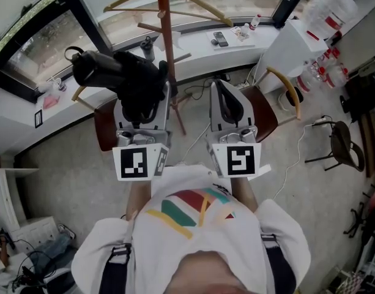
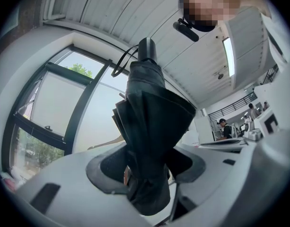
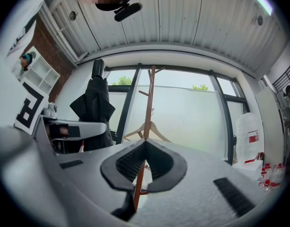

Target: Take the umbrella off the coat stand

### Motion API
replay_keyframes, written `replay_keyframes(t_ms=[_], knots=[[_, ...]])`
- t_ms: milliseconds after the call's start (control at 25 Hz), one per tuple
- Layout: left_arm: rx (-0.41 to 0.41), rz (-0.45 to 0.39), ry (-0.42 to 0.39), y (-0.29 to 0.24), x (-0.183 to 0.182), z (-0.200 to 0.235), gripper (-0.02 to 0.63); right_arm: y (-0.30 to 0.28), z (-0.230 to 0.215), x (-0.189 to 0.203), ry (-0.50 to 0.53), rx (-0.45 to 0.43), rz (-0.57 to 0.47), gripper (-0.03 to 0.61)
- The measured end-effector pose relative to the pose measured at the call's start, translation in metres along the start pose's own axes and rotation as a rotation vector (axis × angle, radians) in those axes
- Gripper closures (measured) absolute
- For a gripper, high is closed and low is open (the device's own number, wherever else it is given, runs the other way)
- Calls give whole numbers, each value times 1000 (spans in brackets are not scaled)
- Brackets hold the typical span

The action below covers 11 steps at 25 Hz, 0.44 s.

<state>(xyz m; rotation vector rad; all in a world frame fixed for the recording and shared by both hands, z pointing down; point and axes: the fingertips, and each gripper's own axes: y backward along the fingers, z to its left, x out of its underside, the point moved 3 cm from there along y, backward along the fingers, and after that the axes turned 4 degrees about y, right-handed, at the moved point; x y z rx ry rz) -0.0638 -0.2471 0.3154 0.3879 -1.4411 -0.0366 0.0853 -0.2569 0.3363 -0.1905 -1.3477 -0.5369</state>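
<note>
My left gripper (image 1: 142,83) is shut on a folded black umbrella (image 1: 117,72). In the head view the umbrella lies across the jaws, just left of the wooden coat stand (image 1: 166,38) and apart from its pegs. In the left gripper view the umbrella (image 2: 152,122) stands between the pads, handle and strap on top, with my left gripper (image 2: 147,167) pinching its lower folds. My right gripper (image 1: 222,86) is to the right of the pole, shut with nothing held. In the right gripper view my right gripper (image 3: 145,148) has its tips together, with the coat stand (image 3: 151,96) beyond and the umbrella (image 3: 95,105) at left.
A wooden hanger (image 1: 196,2) hangs from the top of the stand. Two brown-seated chairs (image 1: 263,118) sit below the grippers. Small items lie on the white window ledge (image 1: 221,38). At right are a white cabinet (image 1: 291,45), water bottles (image 1: 325,72) and a black stool (image 1: 340,139).
</note>
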Motion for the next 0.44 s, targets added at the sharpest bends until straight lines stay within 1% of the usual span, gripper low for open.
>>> replay_keyframes(t_ms=[120,240,440], knots=[[3,3,-7,-2,2,-1,377,-1,-2,3,0,4,8,578],[4,-4,-3,-3,2,-1,377,0,-4,8,-2,11,45,578],[6,-5,9,-3,3,-1,377,-3,-4,2,6,8,-10,578]])
